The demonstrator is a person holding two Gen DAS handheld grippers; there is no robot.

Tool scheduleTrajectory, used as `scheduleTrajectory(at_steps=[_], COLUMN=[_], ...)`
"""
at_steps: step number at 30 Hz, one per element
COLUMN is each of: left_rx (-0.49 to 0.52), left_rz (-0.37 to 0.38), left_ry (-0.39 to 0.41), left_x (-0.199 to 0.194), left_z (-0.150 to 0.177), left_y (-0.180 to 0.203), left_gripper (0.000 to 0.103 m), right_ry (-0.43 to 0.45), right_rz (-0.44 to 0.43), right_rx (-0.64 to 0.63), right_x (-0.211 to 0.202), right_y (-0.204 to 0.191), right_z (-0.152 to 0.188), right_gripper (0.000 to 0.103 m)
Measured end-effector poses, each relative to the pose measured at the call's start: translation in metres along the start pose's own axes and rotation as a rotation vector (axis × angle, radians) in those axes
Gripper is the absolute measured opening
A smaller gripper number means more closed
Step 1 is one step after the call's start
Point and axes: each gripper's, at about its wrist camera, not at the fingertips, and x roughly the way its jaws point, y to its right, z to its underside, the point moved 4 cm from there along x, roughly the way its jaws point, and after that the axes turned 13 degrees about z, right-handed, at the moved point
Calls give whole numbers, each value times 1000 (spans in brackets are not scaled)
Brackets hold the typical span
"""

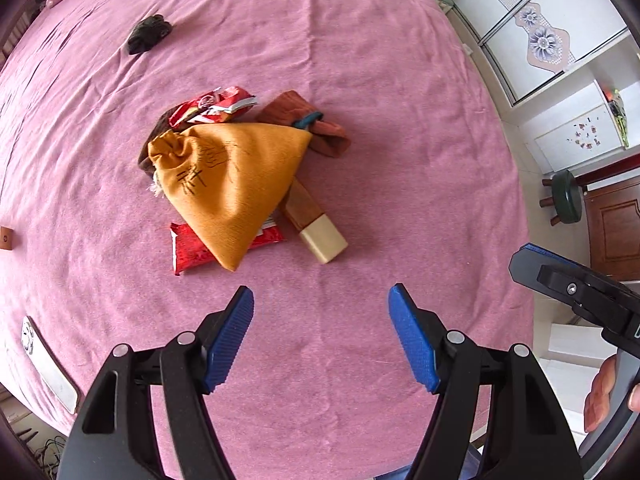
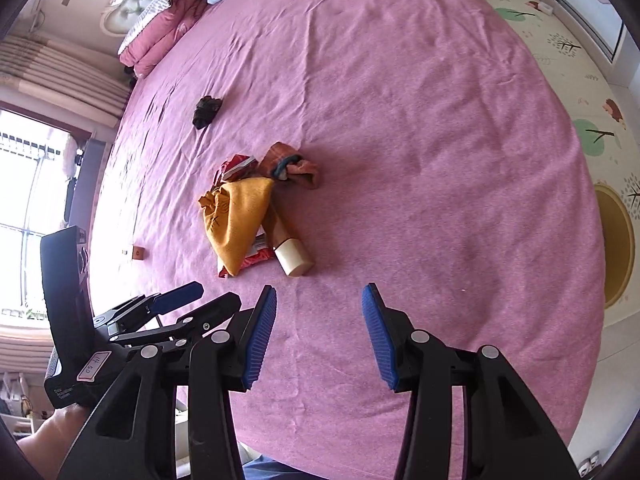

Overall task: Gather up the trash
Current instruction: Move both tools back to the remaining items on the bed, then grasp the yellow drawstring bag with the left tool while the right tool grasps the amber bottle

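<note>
A pile lies in the middle of the pink bed (image 1: 360,60). An orange drawstring pouch (image 1: 236,176) covers a red snack wrapper (image 1: 192,246). A second red wrapper (image 1: 212,106) sits behind it. A wooden block with a cream end (image 1: 316,226) pokes out at the right, and a rust-brown cloth (image 1: 316,126) lies beyond. My left gripper (image 1: 321,312) hangs open above bare sheet, short of the pile. My right gripper (image 2: 319,312) is open too, empty, with the pouch (image 2: 240,216), cream-ended block (image 2: 294,258) and wrapper (image 2: 256,258) ahead of it.
A black crumpled item (image 1: 148,34) lies farther up the bed. A small brown block (image 1: 6,238) and a white phone (image 1: 48,364) rest near the left edge. Pink pillows (image 2: 160,36) sit at the headboard. A green stool (image 1: 568,198) stands on the floor to the right.
</note>
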Motion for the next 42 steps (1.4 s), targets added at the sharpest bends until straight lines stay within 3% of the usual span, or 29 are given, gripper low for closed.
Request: scheduleTrajectory(at_steps=[9,17,25,28,30,36,42], left_rx=[-42,-35,-93,-125,-155,-276,-351], left_rz=[-28,-78,-114,-76,-37,112,205], left_ry=[-28,-96,-158,-149,-141,-94,-63], left_x=[10,44,76,79,76,58,37], left_z=[-15,-39,-59,-67,-72,-82,-80], left_y=[-41,-61,-83,-92,-98,-126,-155], left_gripper=[73,73,74,70,56,31,25], right_ry=[-57,-111,-179,-198,-204,-230,-246], right_rz=[-2,3,-1,-5,-4,9,42], right_rx=[-32,-7,13,10,-4,-43,-115], right_x=[36,64,90,97,101,120,141], right_y=[-37,-41,-38,-41,-46,-56,-75], right_z=[-13,-25,-30,-32,-33,-36,-37], right_gripper=[44,44,44,44,44,44,44])
